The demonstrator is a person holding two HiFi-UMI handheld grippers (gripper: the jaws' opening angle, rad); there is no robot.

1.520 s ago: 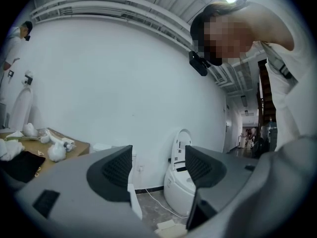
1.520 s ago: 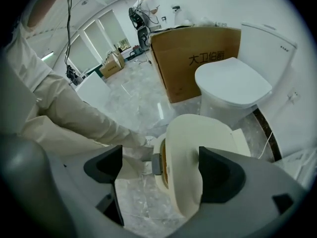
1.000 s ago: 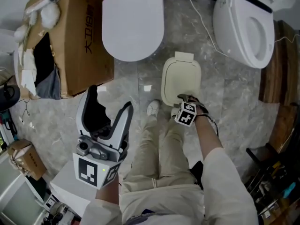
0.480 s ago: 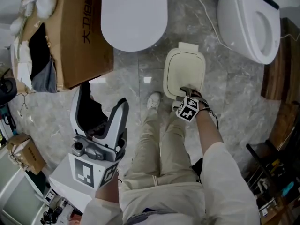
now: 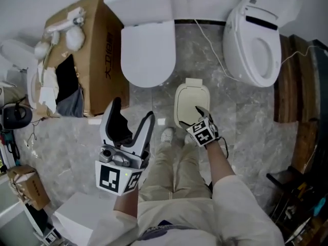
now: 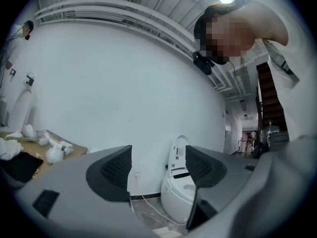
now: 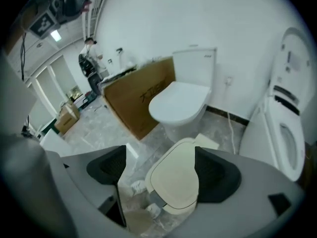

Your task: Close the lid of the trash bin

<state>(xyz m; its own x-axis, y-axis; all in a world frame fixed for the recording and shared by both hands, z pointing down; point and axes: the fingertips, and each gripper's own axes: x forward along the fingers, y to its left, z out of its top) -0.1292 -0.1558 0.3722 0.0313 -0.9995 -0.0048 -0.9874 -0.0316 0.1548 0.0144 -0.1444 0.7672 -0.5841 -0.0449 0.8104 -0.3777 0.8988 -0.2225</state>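
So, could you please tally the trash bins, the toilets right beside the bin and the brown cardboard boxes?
Trash bin: 1
Toilets: 2 (closed toilet, open toilet)
Cardboard boxes: 2 (large box, small box)
Total: 5

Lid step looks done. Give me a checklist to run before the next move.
1. Trash bin lid closed flat: ok.
2. Lid fully seated at its back edge: cannot tell, no view shows the seam closely.
3. Right gripper clear of the lid: ok. It hangs above it with jaws apart; they have just been closing a little, with nothing between the pads.
4. Left gripper empty: ok. Its jaws are apart with nothing between them, and it is held off to the side of the lid.
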